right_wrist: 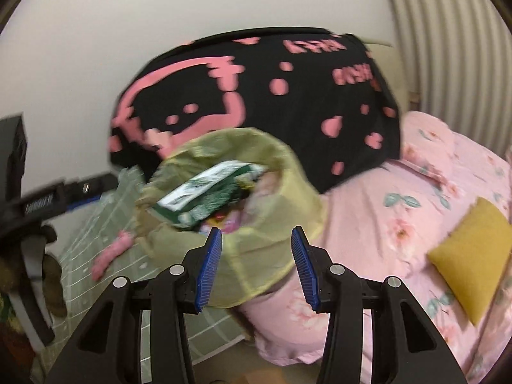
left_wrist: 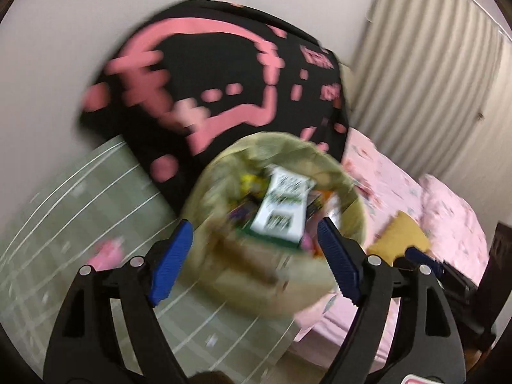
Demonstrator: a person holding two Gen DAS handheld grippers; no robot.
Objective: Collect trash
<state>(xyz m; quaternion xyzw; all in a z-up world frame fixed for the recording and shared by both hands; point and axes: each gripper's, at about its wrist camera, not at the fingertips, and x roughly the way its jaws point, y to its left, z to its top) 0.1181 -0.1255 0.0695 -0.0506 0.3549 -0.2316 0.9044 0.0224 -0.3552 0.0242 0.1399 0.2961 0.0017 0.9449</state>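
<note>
A round bin lined with a yellow-green bag stands on the bed, holding a white and green carton and several colourful wrappers. My left gripper is open and empty, its blue pads either side of the bin's near rim. My right gripper is open and empty, just before the bin's near wall. The left gripper shows at the left edge of the right wrist view. Both views are blurred.
A black cushion with pink print leans on the wall behind the bin. A green checked sheet, a pink floral quilt, a mustard cushion and a small pink item lie around. Curtains hang at the right.
</note>
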